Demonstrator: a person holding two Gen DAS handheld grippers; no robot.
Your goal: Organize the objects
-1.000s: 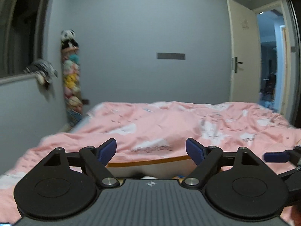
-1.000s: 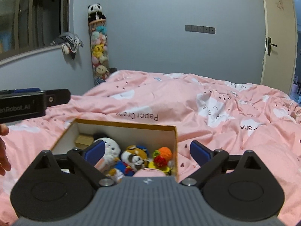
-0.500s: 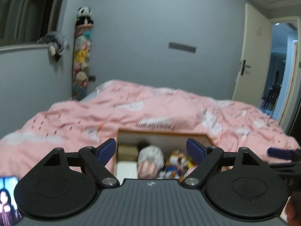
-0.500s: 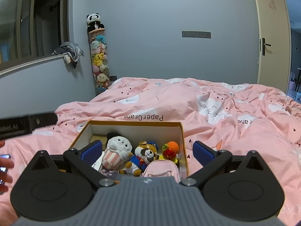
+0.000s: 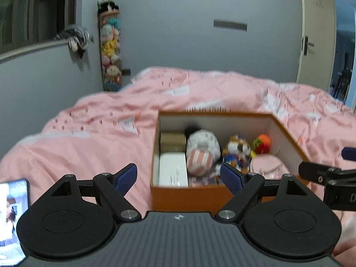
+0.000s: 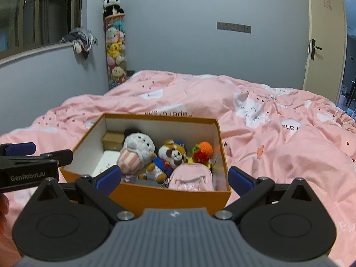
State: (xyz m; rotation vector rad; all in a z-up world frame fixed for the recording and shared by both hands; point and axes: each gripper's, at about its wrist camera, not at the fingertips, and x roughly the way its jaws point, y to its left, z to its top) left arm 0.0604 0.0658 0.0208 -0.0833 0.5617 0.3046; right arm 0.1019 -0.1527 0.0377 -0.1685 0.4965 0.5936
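Observation:
An open orange box (image 6: 169,197) (image 5: 184,197) sits on the pink bed. Inside lie a popcorn plush (image 6: 135,153) (image 5: 201,155), a tiger plush (image 6: 169,158) (image 5: 237,152), an orange crochet toy (image 6: 203,152) (image 5: 262,143), a pink mini backpack (image 6: 191,178) (image 5: 267,166), a brown carton (image 6: 113,141) (image 5: 173,141) and a white carton (image 5: 172,172). My left gripper (image 5: 179,176) is open and empty above the box's near left. My right gripper (image 6: 174,175) is open and empty over the box's near wall.
The pink duvet (image 6: 278,133) covers the whole bed. A tall tube of plush toys (image 6: 115,44) stands in the far left corner. A phone (image 5: 12,222) lies at the left. A door (image 6: 322,40) stands at the right.
Both grippers have risen and tilted down, so the box and its contents show more fully. The left view swung left to right onto the box. Both jaws stayed open.

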